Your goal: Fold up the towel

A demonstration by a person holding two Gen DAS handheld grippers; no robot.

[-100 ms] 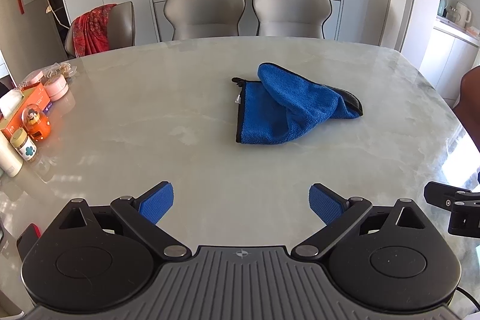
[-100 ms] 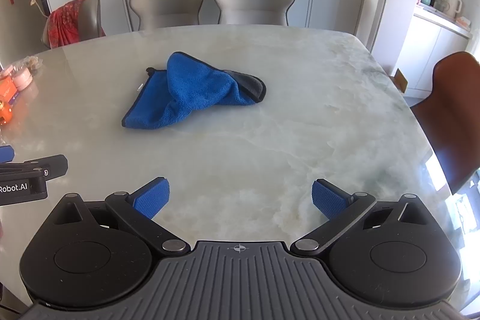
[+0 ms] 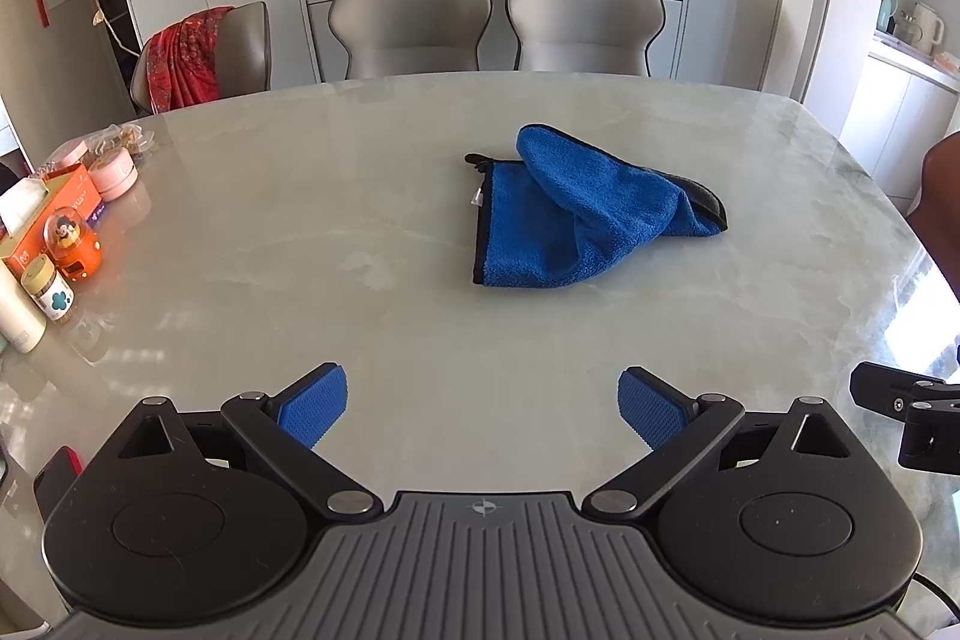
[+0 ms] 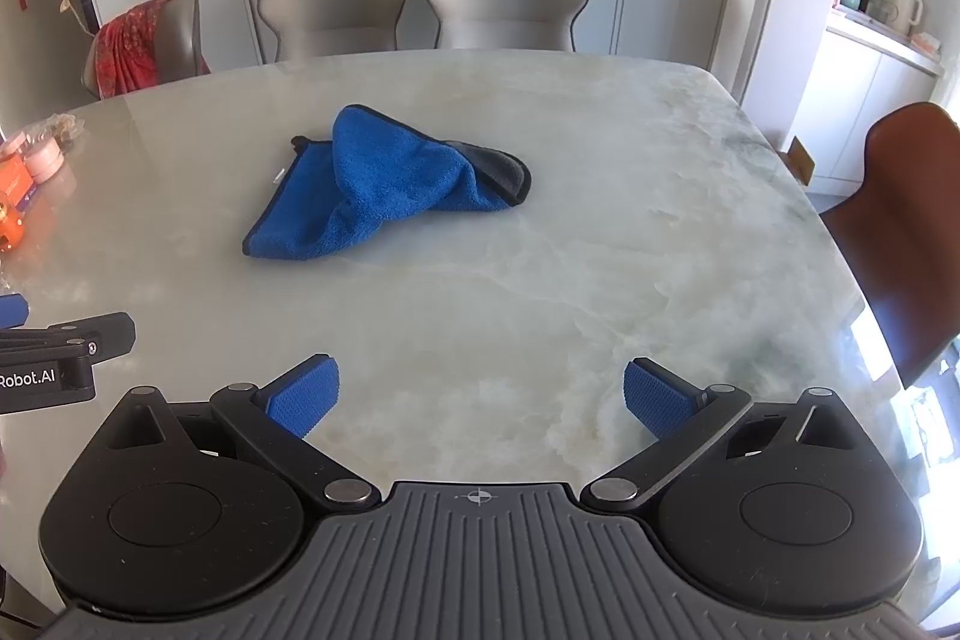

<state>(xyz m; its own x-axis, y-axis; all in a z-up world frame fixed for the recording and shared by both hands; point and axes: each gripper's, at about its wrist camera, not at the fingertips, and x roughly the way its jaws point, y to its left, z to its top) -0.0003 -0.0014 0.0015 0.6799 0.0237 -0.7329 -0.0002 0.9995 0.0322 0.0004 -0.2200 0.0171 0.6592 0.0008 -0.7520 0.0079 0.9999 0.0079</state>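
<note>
Left gripper point(image 3: 482, 406) hovers over the near part of the marble table point(image 3: 300, 244), jaws spread wide, blue pads point(image 3: 315, 403) well apart with nothing between them and nothing touched. Right gripper point(image 4: 480, 397) is the same story: jaws wide, pads point(image 4: 657, 397) clear of everything, bare marble showing in the gap.

The blue towel point(image 3: 576, 220) lies crumpled out in the middle of the table, well ahead of both grippers. One part lies flat with a black-trimmed edge on its left side, and another part is flopped over on top of it in a loose hump, a dark grey corner poking out at the right end. From the right wrist view the towel point(image 4: 384, 187) sits ahead and to the left; from the left wrist view it sits ahead and slightly to the right. Open marble lies between the pads and the cloth in both views.

Off at the table's left edge there's a cluster (well apart from the towel): an orange box point(image 3: 57, 214), an orange toy point(image 3: 72, 244), a small jar point(image 3: 51, 289) and a pink round tin point(image 3: 114, 172). Two grey chairs point(image 3: 492, 19) stand at the far side, a third chair carries a red cloth point(image 3: 183, 61), and a brown chair point(image 4: 900, 220) stands at the right. Each gripper catches a sliver of the other at the edge of its view.
</note>
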